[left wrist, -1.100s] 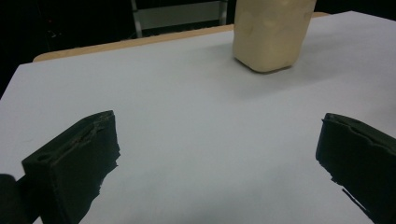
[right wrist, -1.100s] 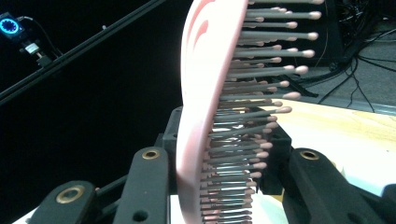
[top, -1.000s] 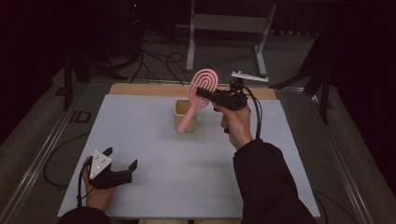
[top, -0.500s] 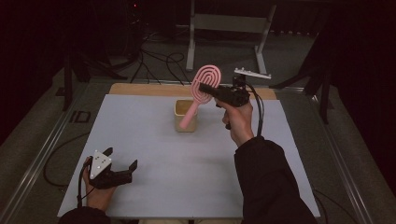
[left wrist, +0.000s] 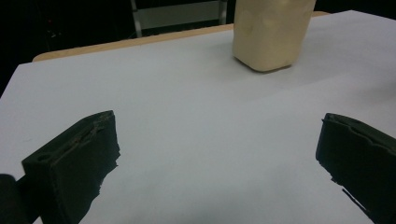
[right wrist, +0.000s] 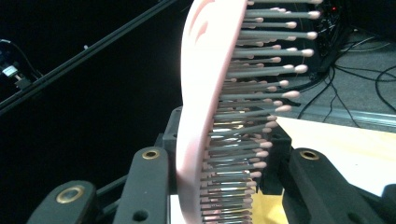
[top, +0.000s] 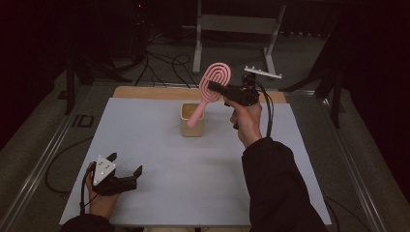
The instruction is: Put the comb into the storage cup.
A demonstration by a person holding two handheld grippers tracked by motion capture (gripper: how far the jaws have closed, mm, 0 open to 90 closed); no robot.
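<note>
My right gripper (top: 213, 87) is shut on the head of a pink hairbrush (top: 216, 78), held in the air over the far middle of the table. The brush slants down to the left, and its handle end overlaps a beige cup (top: 193, 130); I cannot tell whether it touches the cup. In the right gripper view the brush (right wrist: 201, 107) stands edge-on between the jaws of my right gripper (right wrist: 229, 165), bristles to the right. My left gripper (top: 126, 163) rests open at the near left of the table. In its own view, my left gripper (left wrist: 217, 135) has nothing between its jaws and the cup (left wrist: 271, 32) lies ahead.
The white table top (top: 193, 169) has a wooden strip (top: 145, 93) along its far edge. Beyond it are a metal stand (top: 237, 24) and loose cables (top: 164, 60) on the floor. Rails run along both sides of the table.
The right gripper has lifted the brush slightly up and to the right, raising the handle end over the cup. The left gripper has stayed still.
</note>
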